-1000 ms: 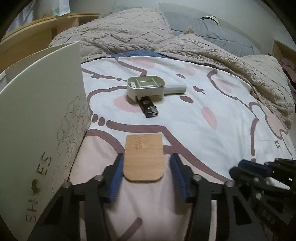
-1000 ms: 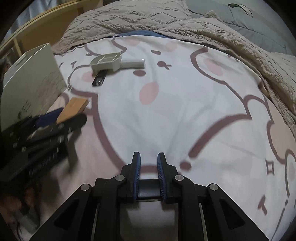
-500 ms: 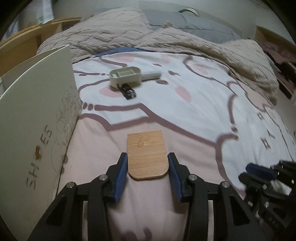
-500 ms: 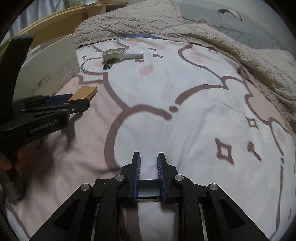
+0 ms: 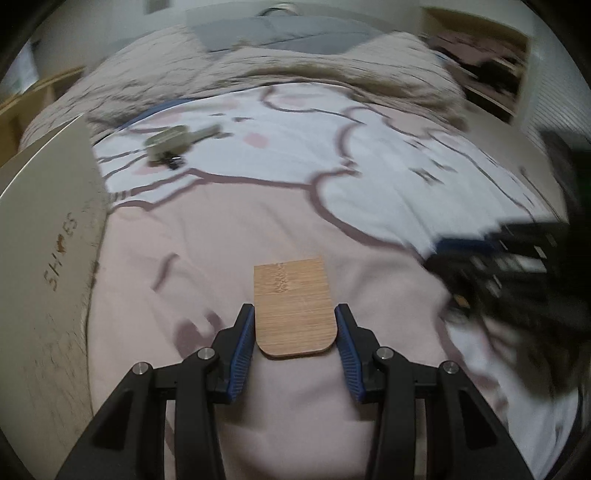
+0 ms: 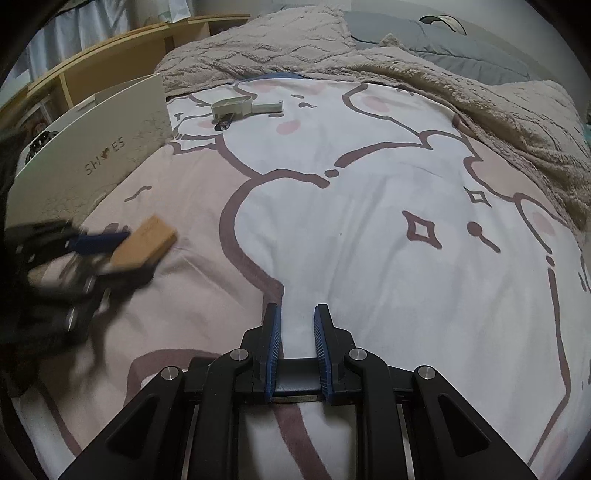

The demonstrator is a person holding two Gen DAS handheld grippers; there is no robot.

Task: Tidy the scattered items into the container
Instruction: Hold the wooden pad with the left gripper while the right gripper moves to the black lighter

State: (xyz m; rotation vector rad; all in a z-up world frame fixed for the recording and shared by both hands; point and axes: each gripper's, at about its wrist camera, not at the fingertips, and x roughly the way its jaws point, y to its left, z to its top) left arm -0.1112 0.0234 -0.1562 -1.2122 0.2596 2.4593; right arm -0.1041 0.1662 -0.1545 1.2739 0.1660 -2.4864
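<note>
My left gripper (image 5: 294, 312) is shut on a flat bamboo piece (image 5: 291, 288) with rounded corners and holds it just above the pink bedcover. The same piece (image 6: 147, 240) shows blurred at the left of the right wrist view. The white shoe box (image 5: 44, 229) marked "SHOES" stands close to the left of it, and appears as the box (image 6: 107, 147) in the right view. A pale scoop-like item (image 6: 236, 105) and a small black item (image 6: 223, 123) lie far up the bed. My right gripper (image 6: 297, 314) is shut with nothing in it, over the cover.
A beige fleece blanket (image 6: 406, 62) and a grey pillow (image 6: 424, 29) are bunched across the far end of the bed. A wooden shelf (image 6: 110, 55) runs behind the box. The printed bedcover (image 6: 369, 221) spreads between the grippers.
The left gripper has carried the bamboo piece back along the box, away from the scoop, and rolled. The right gripper has drawn back the same way, still shut.
</note>
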